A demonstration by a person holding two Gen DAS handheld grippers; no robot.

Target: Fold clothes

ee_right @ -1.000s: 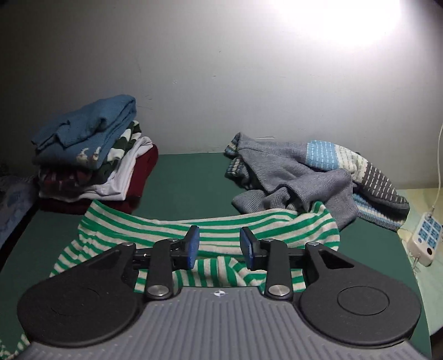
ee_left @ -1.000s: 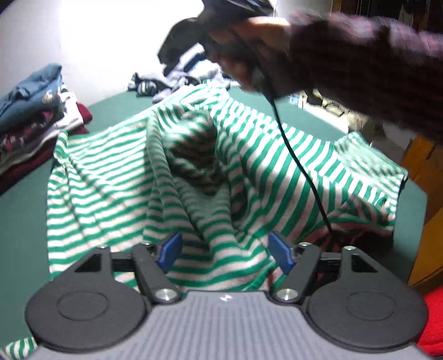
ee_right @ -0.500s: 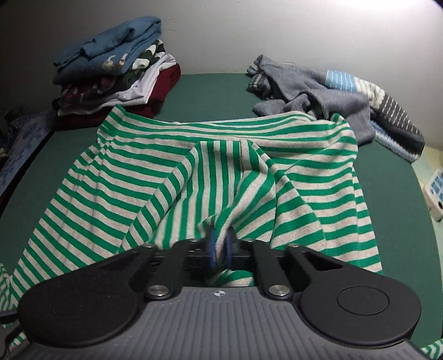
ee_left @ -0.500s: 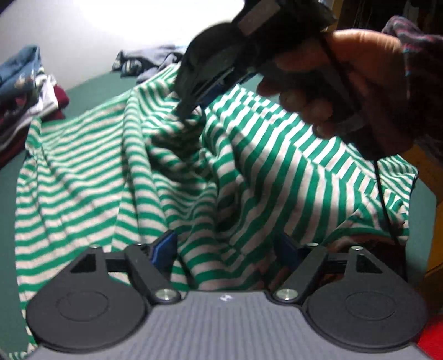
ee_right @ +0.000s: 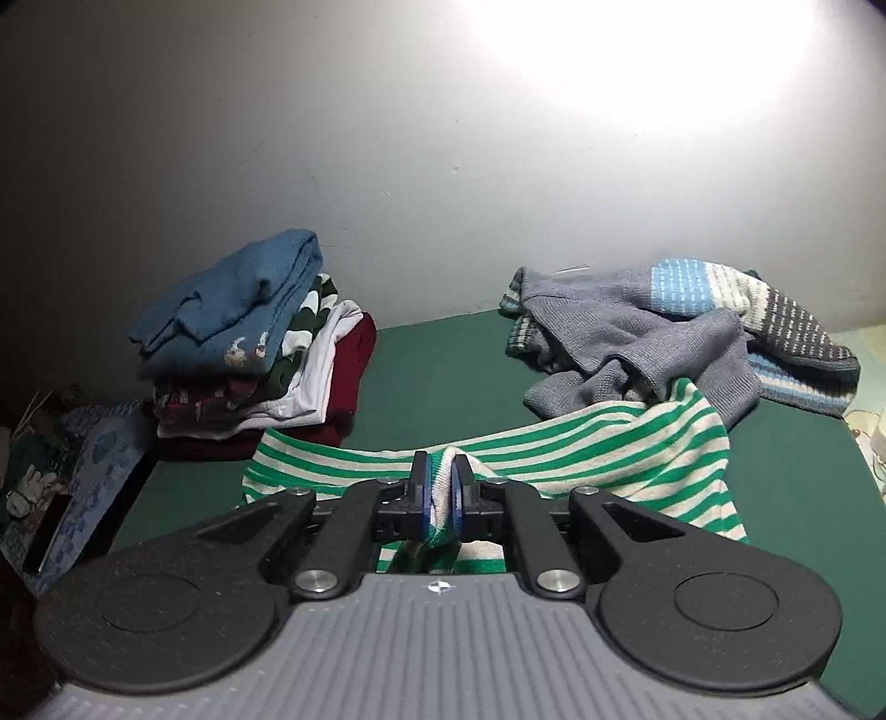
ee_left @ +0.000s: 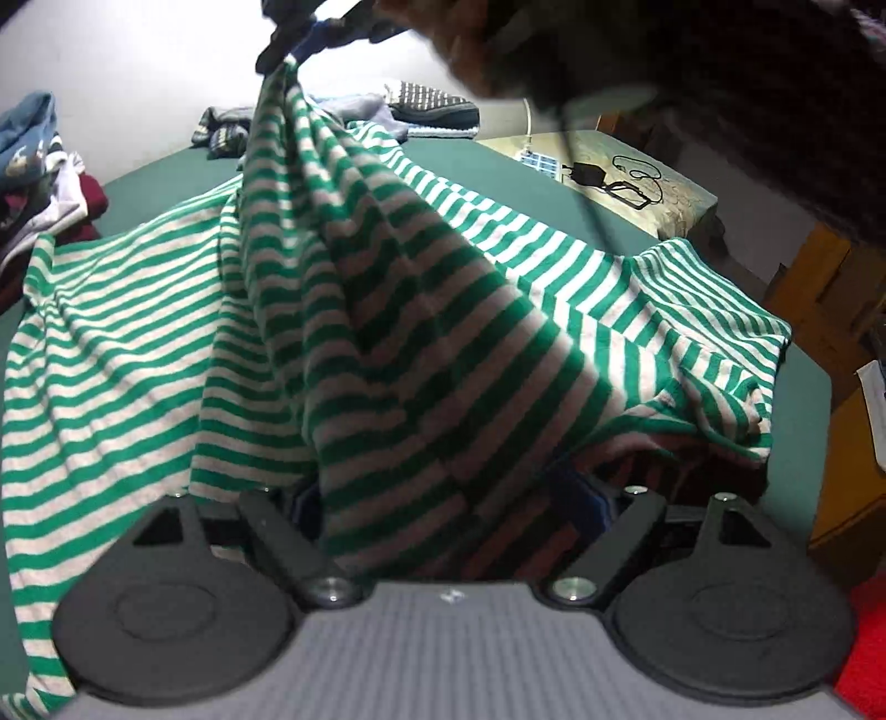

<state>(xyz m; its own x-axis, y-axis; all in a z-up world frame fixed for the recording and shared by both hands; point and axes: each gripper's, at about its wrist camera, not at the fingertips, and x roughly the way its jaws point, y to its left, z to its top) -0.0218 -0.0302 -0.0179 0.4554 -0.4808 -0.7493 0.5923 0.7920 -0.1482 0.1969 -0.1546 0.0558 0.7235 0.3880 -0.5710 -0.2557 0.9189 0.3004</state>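
The green-and-white striped shirt (ee_left: 387, 332) lies across the green desk (ee_right: 443, 360), its length running left to right in the right wrist view, with one fold pulled up into a peak. The right tongs (ee_right: 441, 493) are clamped on that fold; the blue pads (ee_right: 419, 495) press striped cloth between them. A second ago those tongs stood apart above the flat shirt; they have since closed on it, and the pinched fold now stands high over the desk. In the left wrist view the same right tongs show at the top edge, held by a hand (ee_left: 487, 50) in a dark sleeve, with the cloth hanging down from them like a tent. The left tongs (ee_left: 459, 504) stand apart, having just widened a little, and the draped cloth falls between the jaws and hides their tips; I cannot tell whether it touches the pads. Only the right wrist view shows plainly the folded stack of clothes (ee_right: 249, 343) at the left by the wall and the loose grey knit jumper (ee_right: 664, 338) at the right. Only the left wrist view shows the shirt's far sleeve (ee_left: 720, 343), a side table with a charger (ee_left: 590, 174), and a wooden cabinet (ee_left: 830, 310).
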